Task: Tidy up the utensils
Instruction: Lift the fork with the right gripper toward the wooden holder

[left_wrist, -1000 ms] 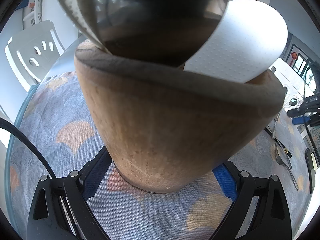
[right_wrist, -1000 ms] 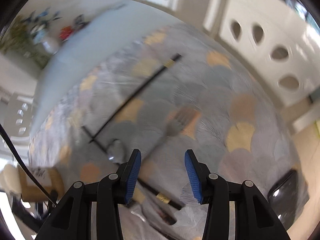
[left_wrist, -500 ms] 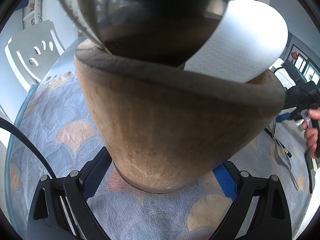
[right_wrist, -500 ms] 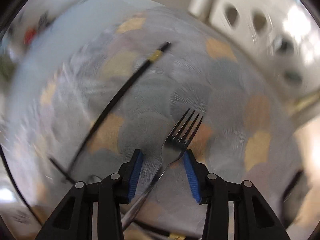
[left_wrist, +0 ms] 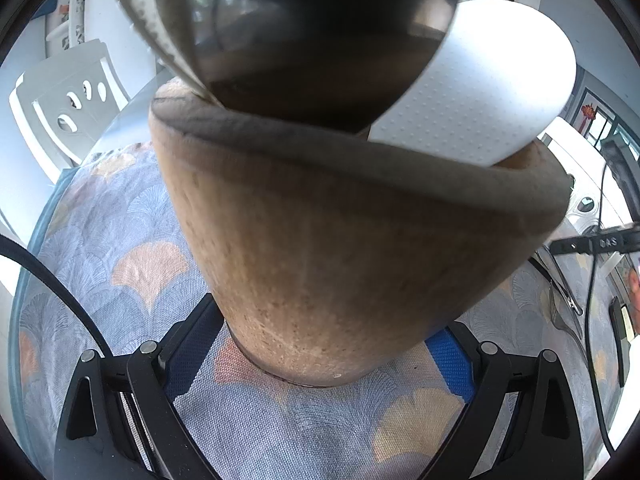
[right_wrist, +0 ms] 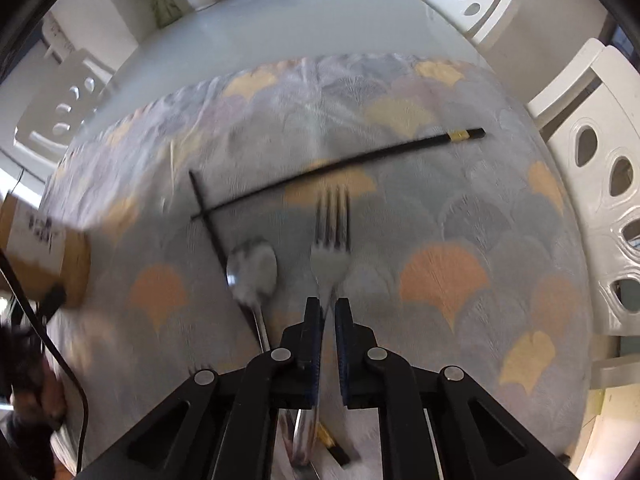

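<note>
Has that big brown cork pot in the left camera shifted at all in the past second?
No. The brown cork pot sits between the left gripper fingers on the same orange fan of the patterned tablecloth, and the white chair behind lines up as before.

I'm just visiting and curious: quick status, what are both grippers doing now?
Right gripper just closed, shut on the fork. Left gripper clamped around the cork holder. Spoon and chopsticks lie close beside the fork.
</note>
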The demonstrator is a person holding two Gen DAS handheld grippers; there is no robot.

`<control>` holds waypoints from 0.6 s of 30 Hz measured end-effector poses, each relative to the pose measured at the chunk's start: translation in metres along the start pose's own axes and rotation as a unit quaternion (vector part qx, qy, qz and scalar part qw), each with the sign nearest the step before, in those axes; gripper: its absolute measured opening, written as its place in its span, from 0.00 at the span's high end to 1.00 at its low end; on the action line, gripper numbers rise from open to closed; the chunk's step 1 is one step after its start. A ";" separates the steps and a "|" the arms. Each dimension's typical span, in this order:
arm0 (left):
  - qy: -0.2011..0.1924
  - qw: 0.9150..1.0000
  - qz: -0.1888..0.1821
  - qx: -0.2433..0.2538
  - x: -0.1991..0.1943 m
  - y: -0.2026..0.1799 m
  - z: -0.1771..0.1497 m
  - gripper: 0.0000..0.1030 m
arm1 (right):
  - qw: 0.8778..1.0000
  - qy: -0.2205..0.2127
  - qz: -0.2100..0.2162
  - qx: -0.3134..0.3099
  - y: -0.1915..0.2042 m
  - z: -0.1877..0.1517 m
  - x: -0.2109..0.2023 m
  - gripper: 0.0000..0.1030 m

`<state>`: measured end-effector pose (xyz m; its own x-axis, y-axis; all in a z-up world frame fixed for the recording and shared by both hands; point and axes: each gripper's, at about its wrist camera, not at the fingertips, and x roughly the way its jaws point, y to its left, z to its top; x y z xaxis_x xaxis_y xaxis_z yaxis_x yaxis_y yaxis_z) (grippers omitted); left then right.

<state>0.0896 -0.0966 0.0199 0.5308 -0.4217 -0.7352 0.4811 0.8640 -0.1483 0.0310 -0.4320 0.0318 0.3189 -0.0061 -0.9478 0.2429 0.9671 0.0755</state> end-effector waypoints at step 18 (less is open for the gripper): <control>0.001 1.000 0.001 0.000 -0.001 -0.001 0.000 0.07 | 0.995 -0.016 -0.003 0.102 -0.014 0.037 0.017 0.44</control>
<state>0.0886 -0.0966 0.0205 0.5302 -0.4198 -0.7366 0.4804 0.8646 -0.1470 0.0673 -0.4547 0.0257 0.3456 -0.0234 -0.9381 0.4243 0.8956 0.1340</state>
